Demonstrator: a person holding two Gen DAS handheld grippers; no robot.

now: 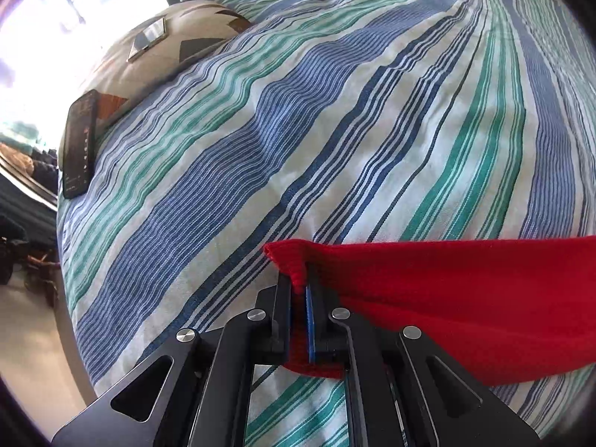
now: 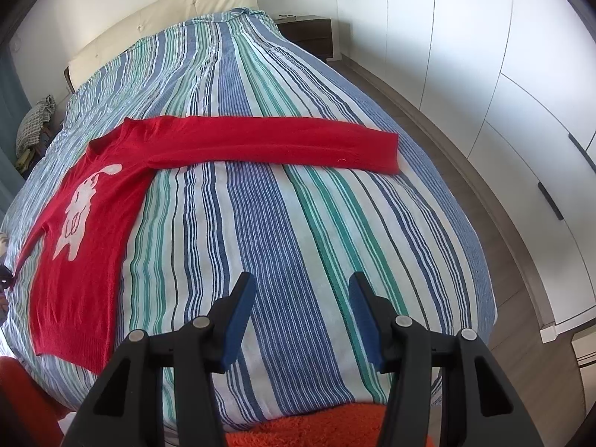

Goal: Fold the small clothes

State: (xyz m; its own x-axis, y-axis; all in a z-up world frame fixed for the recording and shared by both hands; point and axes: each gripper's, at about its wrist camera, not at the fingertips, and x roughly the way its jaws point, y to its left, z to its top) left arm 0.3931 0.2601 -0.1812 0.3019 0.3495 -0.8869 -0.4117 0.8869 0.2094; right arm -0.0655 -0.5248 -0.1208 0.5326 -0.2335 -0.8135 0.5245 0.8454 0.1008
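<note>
Left claw (image 1: 302, 290) tight on ribbed red knit sweater (image 1: 465, 305) cuff

Bed with blue, green and white striped cotton sheet (image 2: 283, 201), beige padded headboard (image 2: 167, 18) at the far end. Red knit sweater with a white rabbit motif (image 2: 85, 223) lies flat near the foot-left, one sleeve stretched straight across the sheet. Black smartphone (image 1: 79, 149) on the sheet edge beside a cream patterned pillow (image 1: 178, 48).

The sweater (image 2: 89, 231) lies flat on the bed (image 2: 283, 201), one sleeve (image 2: 275, 145) stretched rightward; a phone (image 1: 79, 149) lies by the bed's left edge.
</note>
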